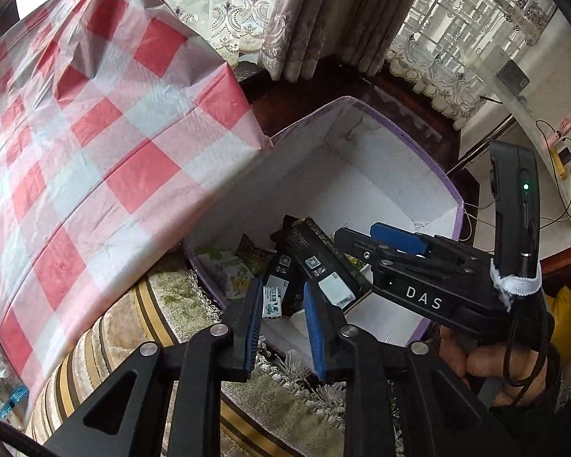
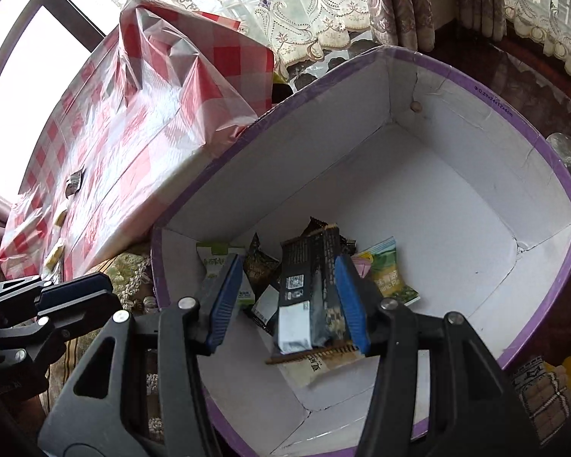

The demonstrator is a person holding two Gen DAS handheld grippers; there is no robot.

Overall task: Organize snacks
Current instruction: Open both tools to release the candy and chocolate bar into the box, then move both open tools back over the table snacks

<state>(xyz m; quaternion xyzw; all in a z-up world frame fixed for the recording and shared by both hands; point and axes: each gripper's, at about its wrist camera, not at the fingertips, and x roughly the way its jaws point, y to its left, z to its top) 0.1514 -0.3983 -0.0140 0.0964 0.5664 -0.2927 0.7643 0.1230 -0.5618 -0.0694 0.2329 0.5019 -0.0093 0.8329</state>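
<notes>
While both tools hang over the purple-rimmed box [image 2: 544, 144], a black snack packet [image 2: 308, 297] sits between my right tool's [image 2: 287, 301] blue pads.

My right tool is spread; the packet leans against the pad at 3 o'clock and stands apart from the pad at 9 o'clock. My left tool [image 1: 283, 320] is also spread and grips nothing, aimed at the near corner of the box. Other snack packets, green [image 2: 388, 270] and dark ones, lie heaped on the white floor of the box toward 6 o'clock. At 10 o'clock, a red-checked cloth [image 1: 95, 122] covers the tabletop beside the box.
</notes>
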